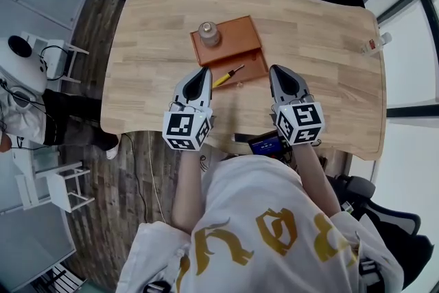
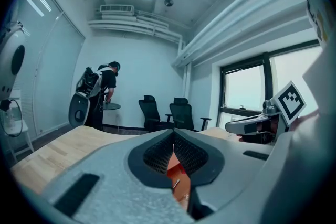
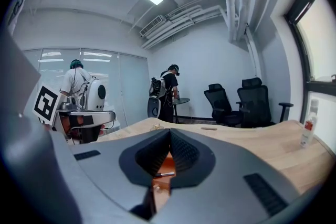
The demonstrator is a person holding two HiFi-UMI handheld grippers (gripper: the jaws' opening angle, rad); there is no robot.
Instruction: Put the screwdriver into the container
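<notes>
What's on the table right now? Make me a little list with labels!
table: light wood
brown container: middle of the table
jar: stands on the container
screwdriver: yellow handle, lies across the container's near part
bottle: at the table's right edge
left gripper: fingers shut, empty
right gripper: fingers shut, empty

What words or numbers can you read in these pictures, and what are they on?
No text reads clearly anywhere.
Gold letters on the person's white shirt: creased and partly cut off, cannot be read for sure.
Label on the bottle: too small to read.
Blue-lit device by the person: too small to read.
Marker cubes: black-and-white square patterns only, no words.
</notes>
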